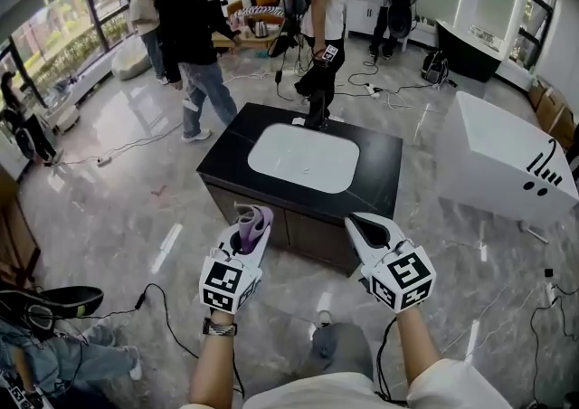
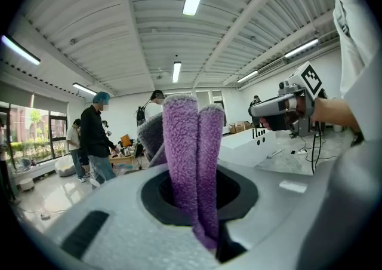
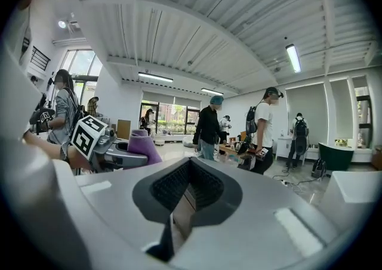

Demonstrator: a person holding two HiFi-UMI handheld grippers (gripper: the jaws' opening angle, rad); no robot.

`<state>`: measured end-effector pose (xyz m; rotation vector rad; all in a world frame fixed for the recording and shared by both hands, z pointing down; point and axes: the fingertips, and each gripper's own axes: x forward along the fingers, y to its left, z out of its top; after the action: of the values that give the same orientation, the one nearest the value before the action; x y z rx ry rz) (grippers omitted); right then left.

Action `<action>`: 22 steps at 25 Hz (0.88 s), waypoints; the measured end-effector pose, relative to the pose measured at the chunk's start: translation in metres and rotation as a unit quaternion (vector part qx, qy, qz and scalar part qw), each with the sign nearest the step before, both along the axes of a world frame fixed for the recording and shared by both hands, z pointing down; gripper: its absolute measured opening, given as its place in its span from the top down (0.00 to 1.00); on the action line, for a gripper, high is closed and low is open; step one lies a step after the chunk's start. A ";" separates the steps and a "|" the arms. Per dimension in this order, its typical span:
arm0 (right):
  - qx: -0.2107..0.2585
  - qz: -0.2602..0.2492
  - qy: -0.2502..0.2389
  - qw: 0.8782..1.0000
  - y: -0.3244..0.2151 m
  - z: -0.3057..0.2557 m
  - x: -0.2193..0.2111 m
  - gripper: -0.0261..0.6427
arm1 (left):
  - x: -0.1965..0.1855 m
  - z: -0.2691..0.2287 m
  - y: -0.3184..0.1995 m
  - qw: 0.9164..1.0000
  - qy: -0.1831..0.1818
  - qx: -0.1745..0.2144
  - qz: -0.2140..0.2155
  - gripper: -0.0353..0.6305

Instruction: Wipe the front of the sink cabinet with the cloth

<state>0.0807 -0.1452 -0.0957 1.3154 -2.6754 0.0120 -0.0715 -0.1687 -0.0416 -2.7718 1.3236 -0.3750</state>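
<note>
A black sink cabinet (image 1: 380, 163) with a white basin (image 1: 303, 157) stands on the marble floor ahead of me, its dark front (image 1: 308, 233) facing me. My left gripper (image 1: 251, 222) is held up in front of that face, apart from it, and is shut on a purple cloth (image 1: 253, 224). In the left gripper view the folded cloth (image 2: 192, 161) sticks up between the jaws. My right gripper (image 1: 364, 226) is beside it, level with the cabinet's right half, shut with nothing in it (image 3: 182, 203). The right gripper view shows the left gripper and cloth (image 3: 142, 142) at the left.
Several people stand beyond the cabinet, one right at its far edge (image 1: 321, 27). A white bathtub (image 1: 502, 158) stands at the right. Cables (image 1: 167, 312) trail over the floor, and a seated person's legs (image 1: 54, 353) show at the lower left.
</note>
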 end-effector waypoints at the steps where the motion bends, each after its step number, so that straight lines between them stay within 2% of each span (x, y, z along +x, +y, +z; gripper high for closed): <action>1: 0.001 -0.001 0.002 1.000 -0.006 0.006 0.002 0.95 | 0.002 0.004 -0.006 1.000 0.001 0.005 0.001 0.87; 5: 0.006 0.013 0.004 1.000 -0.030 0.043 0.007 0.95 | 0.005 0.033 -0.032 1.000 0.001 0.014 0.006 0.87; 14: -0.003 0.034 0.009 0.999 -0.062 0.143 0.019 0.95 | 0.007 0.143 -0.069 1.000 -0.009 0.003 0.009 0.87; 22: 0.018 0.024 0.007 1.000 -0.084 0.259 0.025 0.95 | 0.017 0.255 -0.099 0.999 -0.010 0.034 0.007 0.87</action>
<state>0.1053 -0.2297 0.1633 1.3852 -2.6449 -0.0400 -0.0550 -0.2673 0.2133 -2.7139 1.2875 -0.3488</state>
